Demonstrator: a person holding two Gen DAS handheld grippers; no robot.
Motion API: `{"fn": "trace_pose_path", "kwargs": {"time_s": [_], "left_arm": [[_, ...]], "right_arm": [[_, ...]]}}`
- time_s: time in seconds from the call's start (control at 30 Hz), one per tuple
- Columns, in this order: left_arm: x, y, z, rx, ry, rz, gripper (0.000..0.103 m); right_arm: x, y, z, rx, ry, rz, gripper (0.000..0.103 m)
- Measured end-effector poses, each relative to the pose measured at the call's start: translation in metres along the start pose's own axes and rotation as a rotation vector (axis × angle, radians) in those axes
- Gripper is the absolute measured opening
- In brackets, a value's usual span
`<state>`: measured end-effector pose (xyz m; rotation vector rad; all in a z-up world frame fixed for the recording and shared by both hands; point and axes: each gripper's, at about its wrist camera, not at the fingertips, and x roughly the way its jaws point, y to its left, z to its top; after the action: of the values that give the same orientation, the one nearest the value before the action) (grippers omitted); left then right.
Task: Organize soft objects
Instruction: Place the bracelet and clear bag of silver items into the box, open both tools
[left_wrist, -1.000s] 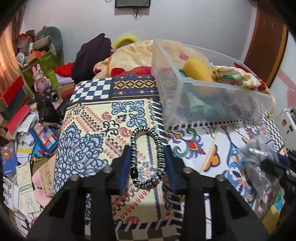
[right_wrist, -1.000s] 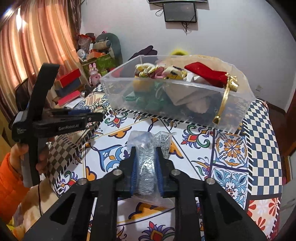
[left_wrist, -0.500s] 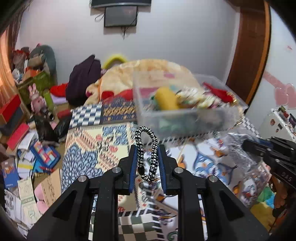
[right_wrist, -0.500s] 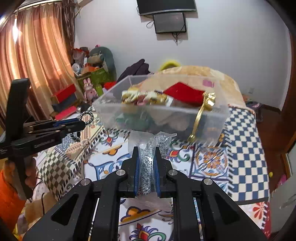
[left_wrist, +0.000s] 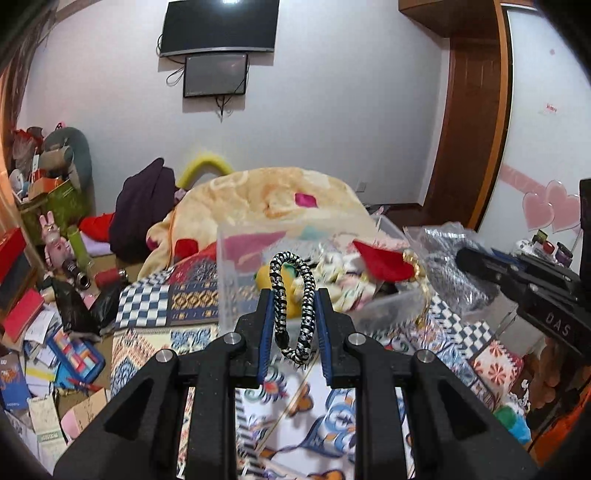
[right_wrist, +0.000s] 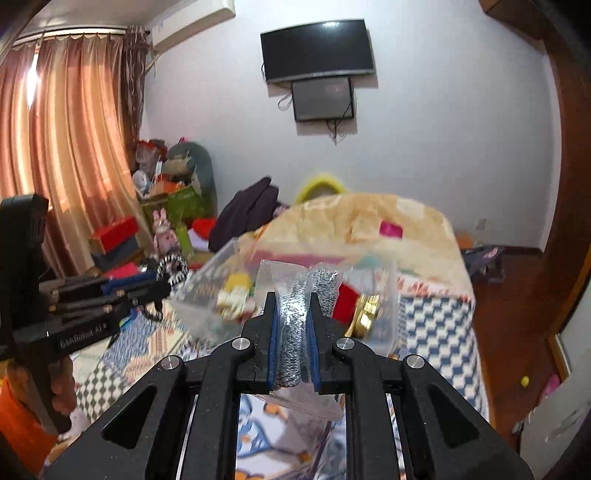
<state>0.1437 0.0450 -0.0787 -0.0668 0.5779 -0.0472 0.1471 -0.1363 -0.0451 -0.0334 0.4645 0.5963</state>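
Note:
My left gripper (left_wrist: 293, 295) is shut on a black-and-white braided bracelet (left_wrist: 291, 256), whose loop stands up between the blue pads. It hangs above the patterned tablecloth (left_wrist: 147, 302), just short of the clear plastic bin (left_wrist: 236, 280), which holds a yellow toy, red cloth and other soft pieces. My right gripper (right_wrist: 293, 299) is shut on a clear bag of silvery mesh (right_wrist: 291, 332), also raised in front of the bin (right_wrist: 207, 280). Each gripper shows in the other's view: the right one (left_wrist: 476, 262) with its bag, the left one (right_wrist: 162, 288) with the bracelet (right_wrist: 171, 267).
A heaped beige blanket (left_wrist: 266, 199) lies behind the bin. Boxes, papers and toys (left_wrist: 48, 332) crowd the floor to the left of the table. A wooden door (left_wrist: 469, 129) stands at the right, screens (left_wrist: 218, 26) hang on the far wall, and orange curtains (right_wrist: 66, 147) hang at the left.
The left jaws closed from a wide stance onto the bracelet. Both grippers then rose with their loads and tipped up, so the bin sits lower and more of the room shows.

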Motion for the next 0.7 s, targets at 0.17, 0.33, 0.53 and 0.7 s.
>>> {"fn": "trace_pose_path", "kwargs": {"time_s": [0.17,0.33,0.53,0.7], "left_arm": [[0.009,-0.002,0.016,-0.009,-0.019,-0.007,0.022],[0.021,-0.003,0.028,-0.023,-0.025,-0.022,0.022],[0.045,-0.006,0.035,-0.036,-0.003,-0.036,0.022],[0.072,-0.001,0.029,-0.069,0.06,-0.058,0.022]], "right_arm": [[0.009,-0.002,0.018,-0.006,-0.034,-0.019,0.012],[0.025,0.003,0.028,-0.011,-0.038,-0.014,0.012],[0.05,0.007,0.023,0.002,0.002,-0.002,0.012],[0.071,0.005,0.015,0.005,0.06,-0.01,0.012]]}}
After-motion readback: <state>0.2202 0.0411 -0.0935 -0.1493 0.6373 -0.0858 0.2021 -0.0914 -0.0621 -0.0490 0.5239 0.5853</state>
